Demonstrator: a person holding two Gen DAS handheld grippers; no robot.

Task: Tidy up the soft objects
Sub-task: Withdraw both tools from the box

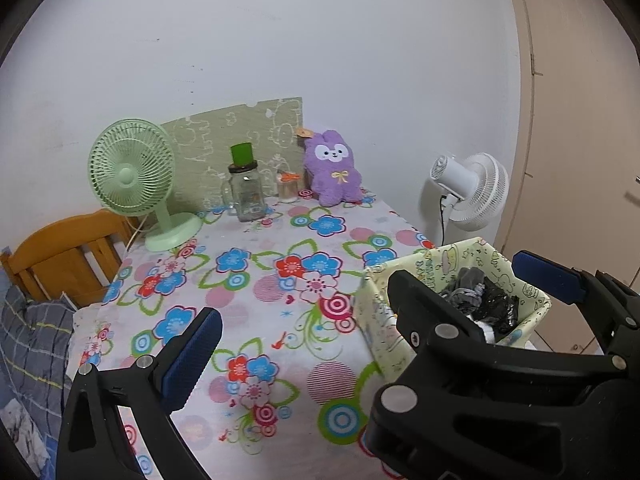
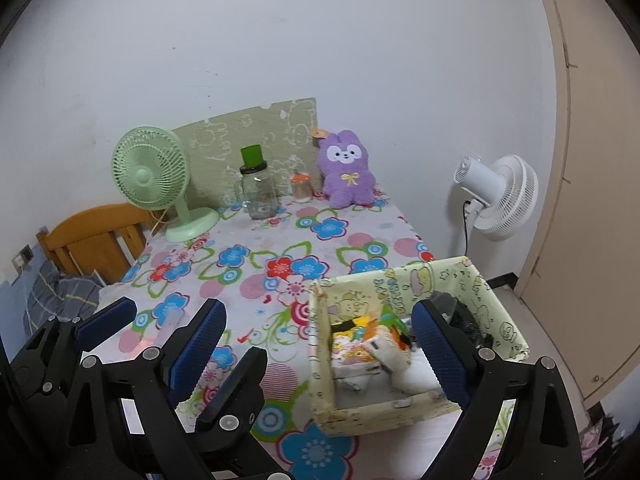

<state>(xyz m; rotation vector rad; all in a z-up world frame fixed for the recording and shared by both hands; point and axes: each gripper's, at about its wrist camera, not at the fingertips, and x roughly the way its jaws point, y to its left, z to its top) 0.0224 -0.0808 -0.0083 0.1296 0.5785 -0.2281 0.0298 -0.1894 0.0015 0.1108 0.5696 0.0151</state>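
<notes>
Along your bench's (image 2: 256, 304) far edge stand the desk fan (image 2: 154, 178) at the left corner, jar (image 2: 258, 192) mid-edge, plush rabbit (image 2: 348, 170) rightward. The fabric box (image 2: 400, 344) holding soft items sits at the near right corner.

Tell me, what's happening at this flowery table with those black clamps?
A person holds two clamp-like grippers, tidying soft things. Both the left gripper and the right gripper are open and empty. A yellow fabric box at the table's near corner already holds socks and small soft items. A purple plush bunny sits untouched by the far wall.
</notes>
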